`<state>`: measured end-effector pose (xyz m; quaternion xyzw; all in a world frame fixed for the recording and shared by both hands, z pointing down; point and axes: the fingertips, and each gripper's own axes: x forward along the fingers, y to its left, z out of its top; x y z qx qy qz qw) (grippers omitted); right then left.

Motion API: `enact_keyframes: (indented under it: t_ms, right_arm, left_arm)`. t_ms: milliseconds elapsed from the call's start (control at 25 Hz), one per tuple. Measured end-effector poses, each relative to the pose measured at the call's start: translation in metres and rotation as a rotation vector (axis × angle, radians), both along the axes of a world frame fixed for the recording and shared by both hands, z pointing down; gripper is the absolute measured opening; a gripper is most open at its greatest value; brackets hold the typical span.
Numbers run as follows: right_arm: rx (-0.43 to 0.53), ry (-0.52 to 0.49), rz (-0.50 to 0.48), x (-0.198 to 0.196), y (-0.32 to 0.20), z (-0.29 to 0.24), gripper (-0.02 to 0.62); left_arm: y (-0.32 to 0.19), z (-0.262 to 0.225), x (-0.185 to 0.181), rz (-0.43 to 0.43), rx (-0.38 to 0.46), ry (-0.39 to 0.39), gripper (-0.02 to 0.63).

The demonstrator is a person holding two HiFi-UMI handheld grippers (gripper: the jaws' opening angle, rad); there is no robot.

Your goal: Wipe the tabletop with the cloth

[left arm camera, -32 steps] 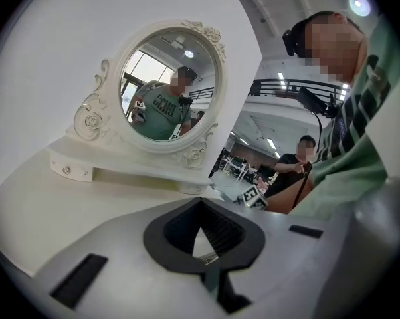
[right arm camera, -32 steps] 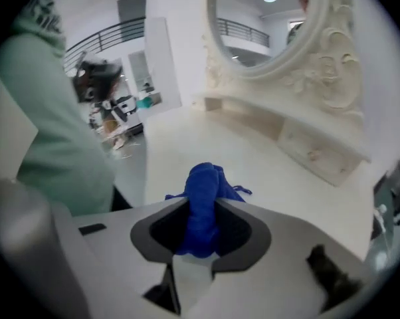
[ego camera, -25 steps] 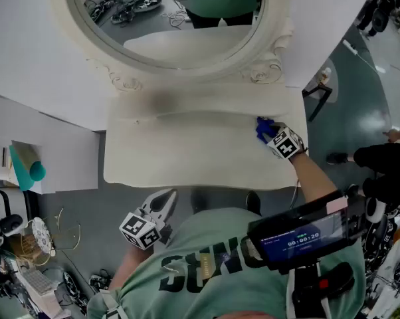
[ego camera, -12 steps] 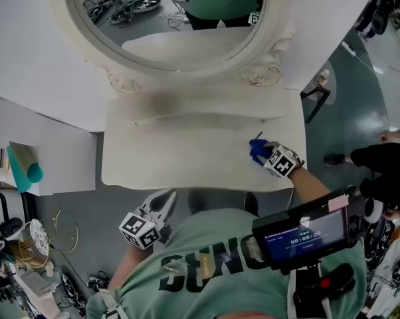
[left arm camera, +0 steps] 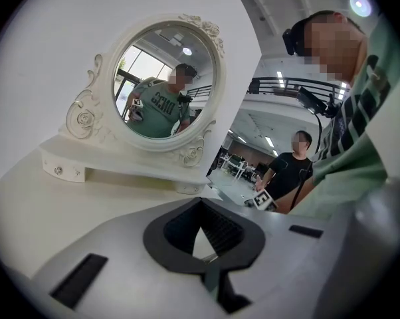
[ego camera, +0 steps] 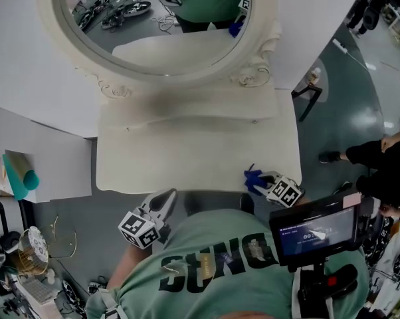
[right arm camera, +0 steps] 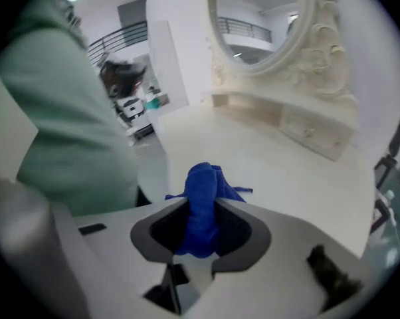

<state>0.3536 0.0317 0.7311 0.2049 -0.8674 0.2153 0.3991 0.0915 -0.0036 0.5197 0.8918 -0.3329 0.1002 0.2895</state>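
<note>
Cloth point(right arm camera: 203, 191): blue, clamped in right tool point(right arm camera: 201, 230); we judge this suits dragging along desk point(ego camera: 187, 158) front edge.
Left tool point(left arm camera: 201, 234): jaws together, empty, held clear of desk.

Right gripper point(ego camera: 265, 182) with cloth point(ego camera: 253, 178) at tabletop point(ego camera: 187, 153) front-right edge — left gripper point(ego camera: 163, 201) off tabletop, below front edge.

White wall point(ego camera: 27, 78), ornate oval mirror point(ego camera: 153, 25) — grey-green floor point(ego camera: 346, 98), perhaps glossy.
</note>
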Motion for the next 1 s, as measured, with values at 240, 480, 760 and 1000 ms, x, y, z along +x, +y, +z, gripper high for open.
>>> enact_keyframes:
  t_ms: [240, 480, 760, 1000]
  right_arm:
    - [0.143, 0.107, 0.285, 0.101, -0.185, -0.004, 0.107]
    - [0.118, 0.185, 0.283, 0.114, -0.224, 0.022, 0.110]
    - [0.048, 0.161, 0.081, 0.072, -0.133, 0.027, 0.107]
    - [-0.046, 0.096, -0.102, 0.035, 0.046, 0.023, 0.107]
  left_arm:
    - [0.009, -0.002, -0.005, -0.025, -0.009, -0.031, -0.002]
    - [0.014, 0.000, -0.022, -0.060, -0.025, -0.057, -0.002]
    - [0.004, 0.005, -0.013, -0.029, -0.020, -0.041, -0.002]
    - [-0.011, 0.006, 0.018, 0.052, -0.011, -0.019, -0.002]
